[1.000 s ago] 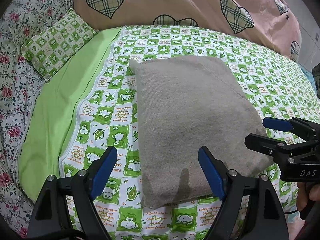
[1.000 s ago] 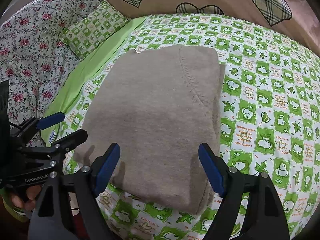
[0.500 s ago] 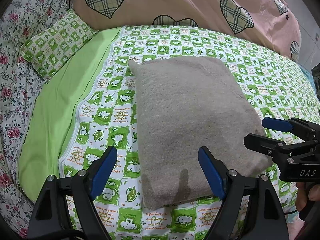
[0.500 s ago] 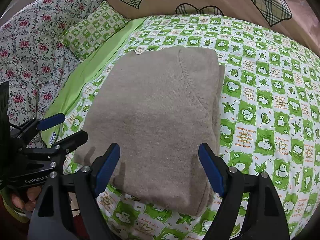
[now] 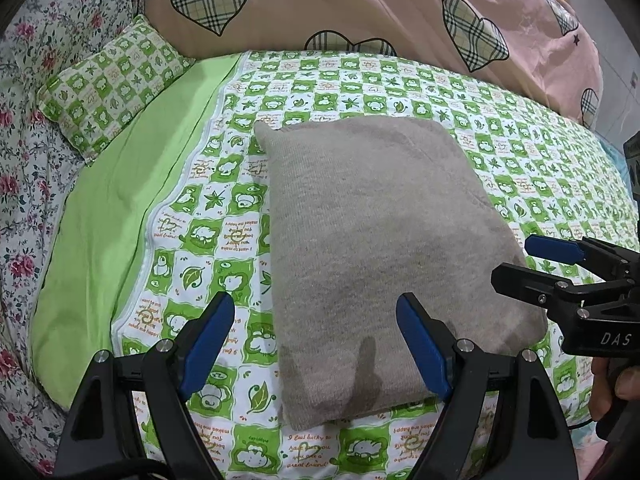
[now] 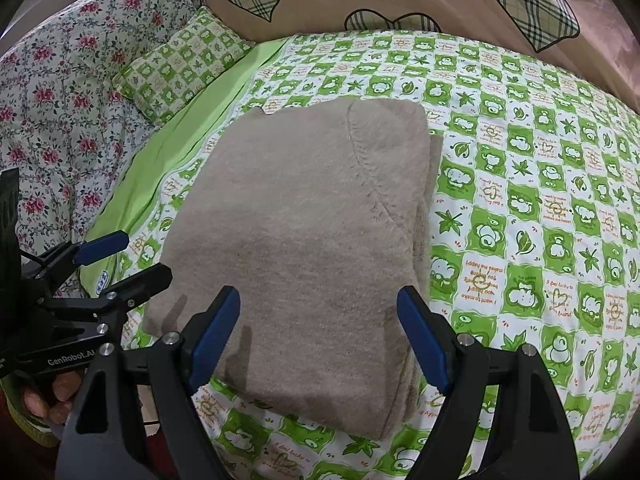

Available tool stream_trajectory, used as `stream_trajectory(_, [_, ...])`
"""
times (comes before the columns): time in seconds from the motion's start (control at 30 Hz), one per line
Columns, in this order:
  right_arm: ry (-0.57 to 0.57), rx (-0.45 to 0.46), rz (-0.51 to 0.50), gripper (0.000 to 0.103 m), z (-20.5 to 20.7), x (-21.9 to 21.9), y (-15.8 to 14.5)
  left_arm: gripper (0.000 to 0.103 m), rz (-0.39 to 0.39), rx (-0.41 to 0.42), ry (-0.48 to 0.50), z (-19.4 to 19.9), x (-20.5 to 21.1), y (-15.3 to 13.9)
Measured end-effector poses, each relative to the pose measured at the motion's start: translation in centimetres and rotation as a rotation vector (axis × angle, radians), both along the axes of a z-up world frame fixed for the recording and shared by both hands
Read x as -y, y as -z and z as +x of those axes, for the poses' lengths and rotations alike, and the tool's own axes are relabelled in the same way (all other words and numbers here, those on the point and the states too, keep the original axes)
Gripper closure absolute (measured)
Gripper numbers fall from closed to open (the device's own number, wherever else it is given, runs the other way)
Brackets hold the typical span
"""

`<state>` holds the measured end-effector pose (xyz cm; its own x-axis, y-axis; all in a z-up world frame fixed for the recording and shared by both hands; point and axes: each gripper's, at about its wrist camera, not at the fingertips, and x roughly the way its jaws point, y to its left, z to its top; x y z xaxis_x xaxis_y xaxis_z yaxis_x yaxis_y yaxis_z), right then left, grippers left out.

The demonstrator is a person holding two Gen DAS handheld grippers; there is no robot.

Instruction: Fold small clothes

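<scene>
Below both cameras, a folded beige sweater [image 5: 380, 264] lies flat on my green checked sheet [image 5: 520, 152], its near edge just ahead of the fingers. From the left wrist view, my left gripper [image 5: 316, 346] is spread wide and empty, its left finger over the sheet and its right finger over the sweater's near corner; my right gripper [image 5: 532, 264] enters from the right, also spread, holding nothing, at the sweater's right edge. Only this view shows a plain green strip [image 5: 120, 208] running along the sheet's left. From the right wrist view, my right gripper [image 6: 318, 340] hangs over the sweater's near edge, and only here do a curved seam [image 6: 368, 176] and stacked layers [image 6: 420, 280] along the right side show. Both views share the checked pillow [image 6: 184, 60], floral quilt [image 6: 52, 92] and pink heart duvet [image 5: 360, 8].
</scene>
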<state>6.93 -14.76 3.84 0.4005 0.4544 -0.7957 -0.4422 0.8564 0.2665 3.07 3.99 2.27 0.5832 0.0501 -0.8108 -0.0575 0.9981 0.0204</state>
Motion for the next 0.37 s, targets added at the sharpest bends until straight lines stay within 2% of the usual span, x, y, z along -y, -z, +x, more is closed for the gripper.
stream_trajectory(0.37, [-0.009,0.003,0.007,0.022,0.72,-0.22,-0.03,0.020,0.001,-0.012,-0.012,0.61,-0.10,0.10])
